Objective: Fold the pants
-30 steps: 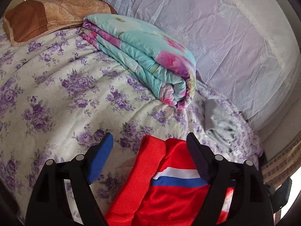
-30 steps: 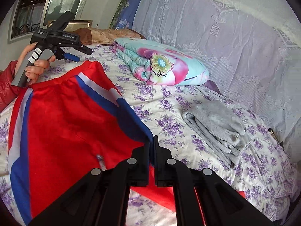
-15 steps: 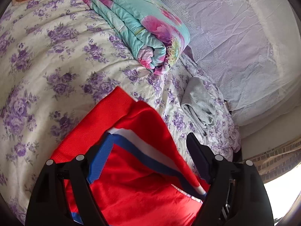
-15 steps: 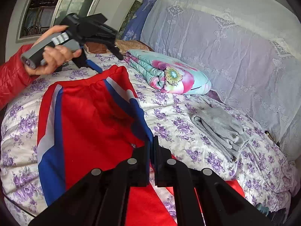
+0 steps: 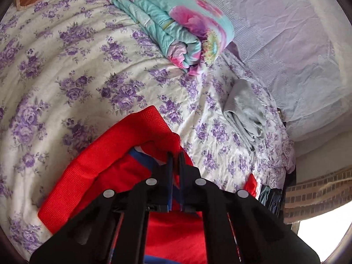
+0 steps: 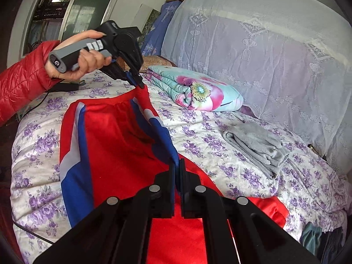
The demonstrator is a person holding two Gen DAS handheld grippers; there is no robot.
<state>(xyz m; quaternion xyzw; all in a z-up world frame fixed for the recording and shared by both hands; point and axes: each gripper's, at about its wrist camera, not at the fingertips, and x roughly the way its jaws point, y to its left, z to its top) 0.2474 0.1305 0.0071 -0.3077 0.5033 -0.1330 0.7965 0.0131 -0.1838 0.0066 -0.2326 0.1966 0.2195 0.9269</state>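
Red pants point(image 6: 114, 145) pinched btwn both grippers' fingers point(image 5: 169, 160), waistband lifted.

floral bed point(image 6: 242, 154), lace-draped wall point(image 6: 275, 55)

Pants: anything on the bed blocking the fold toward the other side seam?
Nothing visible. Both claws, left and right, grip the pants; the grey cloth and quilt lie apart, on the opposite side.
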